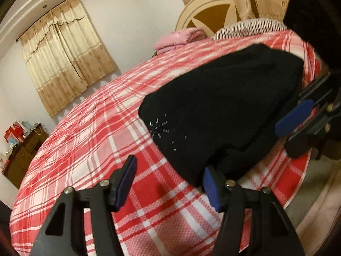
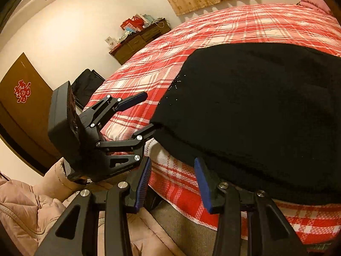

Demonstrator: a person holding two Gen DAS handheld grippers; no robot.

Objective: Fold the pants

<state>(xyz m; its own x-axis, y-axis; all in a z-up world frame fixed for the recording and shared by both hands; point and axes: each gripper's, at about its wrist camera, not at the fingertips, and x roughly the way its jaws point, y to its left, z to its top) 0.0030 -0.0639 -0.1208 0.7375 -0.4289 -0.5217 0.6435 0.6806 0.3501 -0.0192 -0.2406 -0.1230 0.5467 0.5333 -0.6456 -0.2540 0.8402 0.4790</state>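
Black pants (image 1: 223,106) lie in a bundle on the red plaid bedspread (image 1: 96,140), close to the bed's near edge. My left gripper (image 1: 168,185) is open over bare plaid, and its right pad (image 1: 210,188) touches the pants' near edge. From the right wrist view, the left gripper (image 2: 151,111) has one finger over the bedspread (image 2: 181,189) and the other tucked at the hem of the pants (image 2: 255,111). My right gripper (image 2: 172,183) is open at the bed's edge, with only plaid between its pads. The pants drape beside its right finger. It shows at the right of the left wrist view as the right gripper (image 1: 285,140).
A pink folded blanket (image 1: 179,38) and a striped pillow (image 1: 245,26) lie by the round headboard (image 1: 204,15). A dresser (image 2: 138,40) with clutter stands by the wall, and a black bag (image 2: 87,85) sits beside the bed. A pink padded sleeve (image 2: 27,209) is at lower left.
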